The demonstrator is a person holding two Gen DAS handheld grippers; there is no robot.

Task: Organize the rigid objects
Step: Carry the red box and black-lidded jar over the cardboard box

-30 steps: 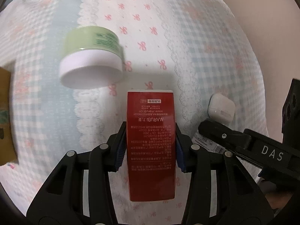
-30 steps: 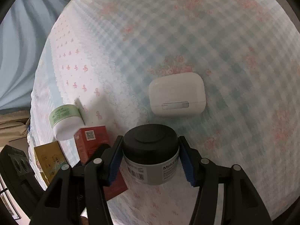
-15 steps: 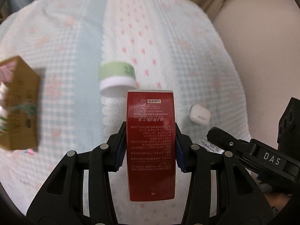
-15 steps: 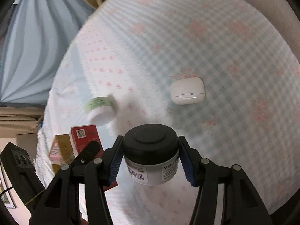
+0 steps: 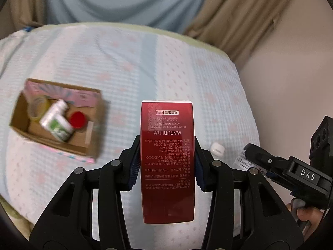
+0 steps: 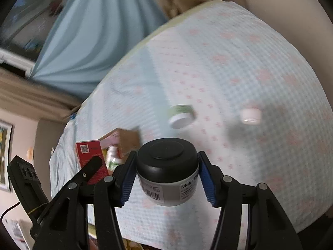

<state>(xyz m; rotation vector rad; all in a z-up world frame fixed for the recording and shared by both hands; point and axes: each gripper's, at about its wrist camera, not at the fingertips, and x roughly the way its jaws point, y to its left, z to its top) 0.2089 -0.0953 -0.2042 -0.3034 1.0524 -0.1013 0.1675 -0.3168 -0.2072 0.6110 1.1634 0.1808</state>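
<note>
My left gripper (image 5: 166, 166) is shut on a tall red box (image 5: 167, 158) and holds it high above the bed. My right gripper (image 6: 167, 177) is shut on a grey jar with a black lid (image 6: 167, 166), also raised; it shows at the right of the left wrist view (image 5: 260, 162). The red box also shows in the right wrist view (image 6: 91, 158). An open cardboard box (image 5: 56, 120) lies on the bed to the left, holding a white bottle (image 5: 56, 123), a red cap (image 5: 77, 120) and a tape roll. A green jar (image 6: 181, 115) and a white earbud case (image 6: 250, 115) lie on the bed.
The bed cover (image 5: 124, 62) is pale blue check with pink prints. Blue and tan curtains (image 5: 145, 0) hang behind the bed. A beige wall (image 5: 291, 83) runs along the right side. The earbud case also shows in the left wrist view (image 5: 216, 149).
Both grippers have risen well away from the bed with their loads. The objects on the bed look smaller, and the open cardboard box and curtains have come into view.
</note>
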